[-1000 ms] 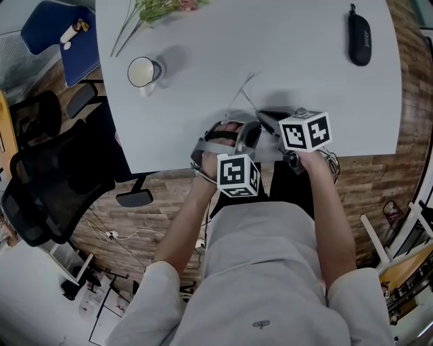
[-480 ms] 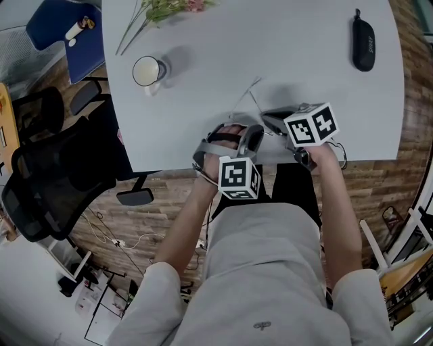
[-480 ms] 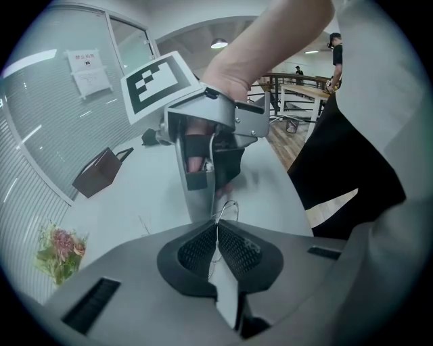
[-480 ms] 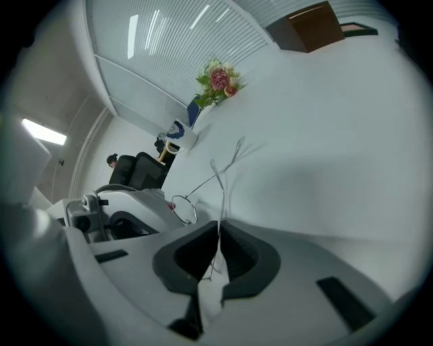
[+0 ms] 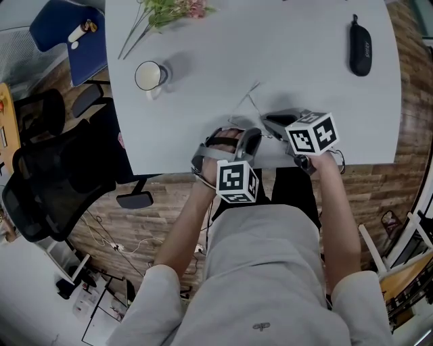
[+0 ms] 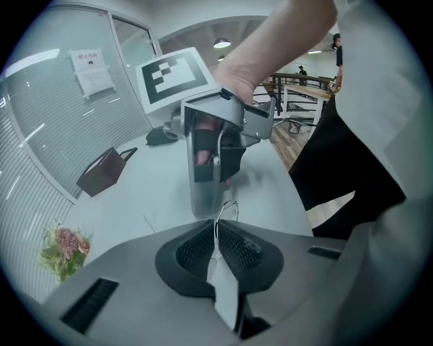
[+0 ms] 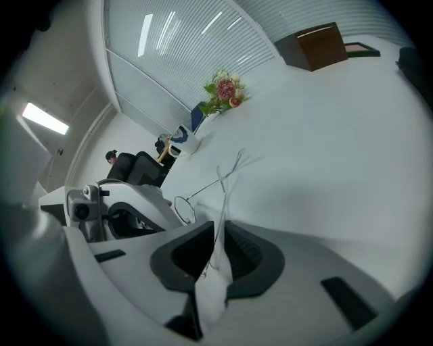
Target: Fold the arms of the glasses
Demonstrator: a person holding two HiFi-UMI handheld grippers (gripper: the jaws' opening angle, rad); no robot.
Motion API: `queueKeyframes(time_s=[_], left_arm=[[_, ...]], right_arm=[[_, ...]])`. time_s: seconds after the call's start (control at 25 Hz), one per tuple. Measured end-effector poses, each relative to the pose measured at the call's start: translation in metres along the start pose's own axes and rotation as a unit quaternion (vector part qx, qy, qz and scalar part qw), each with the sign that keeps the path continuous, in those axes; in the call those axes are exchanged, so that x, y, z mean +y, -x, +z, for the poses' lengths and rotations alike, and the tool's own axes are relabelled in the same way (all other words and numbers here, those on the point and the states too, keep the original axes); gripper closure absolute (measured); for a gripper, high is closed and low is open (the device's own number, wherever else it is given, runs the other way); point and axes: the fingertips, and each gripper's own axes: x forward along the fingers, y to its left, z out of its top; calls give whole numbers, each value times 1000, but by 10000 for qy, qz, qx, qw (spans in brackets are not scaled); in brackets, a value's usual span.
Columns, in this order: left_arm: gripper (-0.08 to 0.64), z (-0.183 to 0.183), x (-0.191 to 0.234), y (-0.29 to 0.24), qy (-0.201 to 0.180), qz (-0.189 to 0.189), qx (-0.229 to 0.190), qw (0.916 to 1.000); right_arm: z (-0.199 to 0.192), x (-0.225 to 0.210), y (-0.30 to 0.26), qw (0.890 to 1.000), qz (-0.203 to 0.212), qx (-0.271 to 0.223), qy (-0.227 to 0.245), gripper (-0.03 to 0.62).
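Jaws of your left gripper (image 6: 218,228) clamp the glasses (image 6: 229,201) at the table's (image 5: 304,61) near edge. Those of your right gripper (image 7: 220,228) have just opened slightly, an arm (image 7: 222,203) between them.

Table (image 5: 304,40): light grey top with rounded corners, surface mostly bare. Mug (image 5: 144,75): white, upright, on the left part, handle towards the near edge. Flowers (image 5: 166,10): pink blooms on green stems, lying flat at the far left, stems pointing towards the mug. Case (image 5: 360,46): black, oblong, closed, at the far right, well apart from the rest. Box (image 7: 318,46): brown, standing at the far side. Glasses (image 7: 222,196): thin wire, over the near edge; contact with the table cannot be confirmed.
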Motion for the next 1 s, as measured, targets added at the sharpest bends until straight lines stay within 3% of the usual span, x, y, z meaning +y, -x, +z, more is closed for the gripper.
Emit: queueKeyframes(time_s=[0.4, 0.56, 0.8, 1.0], left_arm=[[535, -6, 0, 12, 364, 105, -18, 9993], [535, -9, -3, 6, 217, 81, 88, 9997], [535, -13, -3, 2, 77, 83, 201, 9997], [535, -15, -5, 2, -43, 143, 208, 9997]], right_arm=[[20, -10, -1, 9996, -182, -202, 32, 550], [31, -10, -9, 9987, -306, -317, 246, 584], [33, 2, -28, 9967, -220, 122, 767, 585], [25, 12, -38, 9978, 254, 614, 4, 586]])
